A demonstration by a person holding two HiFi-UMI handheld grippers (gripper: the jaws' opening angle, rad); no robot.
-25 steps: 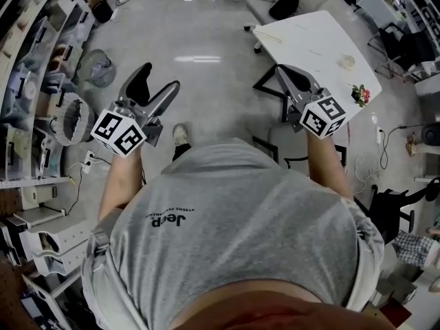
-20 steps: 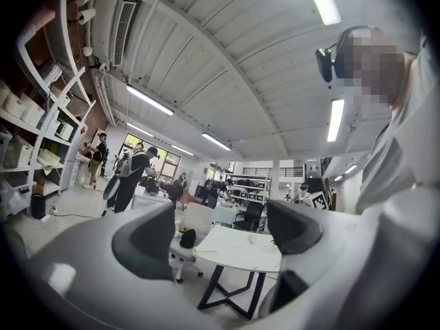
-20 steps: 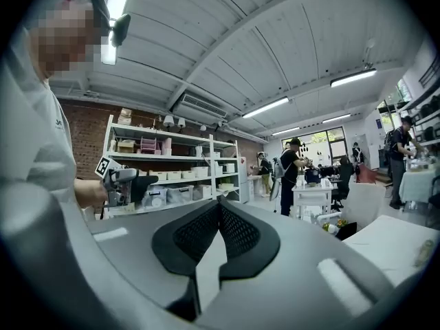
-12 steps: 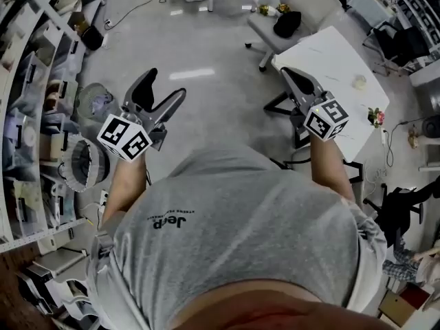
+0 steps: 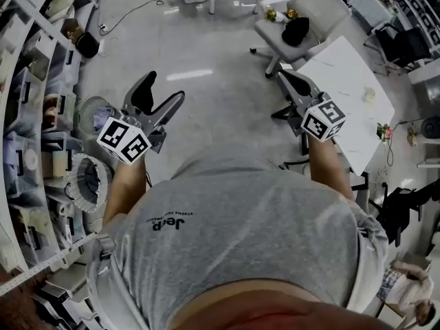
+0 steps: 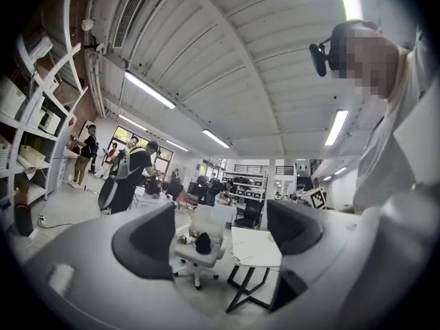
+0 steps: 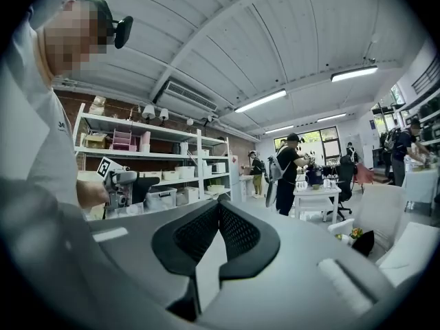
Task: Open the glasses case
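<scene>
Head view: a person is holding the left gripper (image 5: 163, 88) and right gripper (image 5: 285, 79) over the floor, beside a table (image 5: 344, 74); no glasses case is showing in any view.
Left gripper view: the jaws are gaping wide, empty.
Right gripper view: the jaws are pressing together on nothing.
Opening is judged not yet begun.

Two grippers, the left gripper (image 5: 160, 92) and the right gripper (image 5: 284, 76), one person in a grey T-shirt (image 5: 240, 232), one white worktop (image 5: 347, 81), one white office chair (image 5: 323, 5), one black item (image 5: 295, 30) on its seat, at least three bystanders (image 6: 134, 174) standing far off
</scene>
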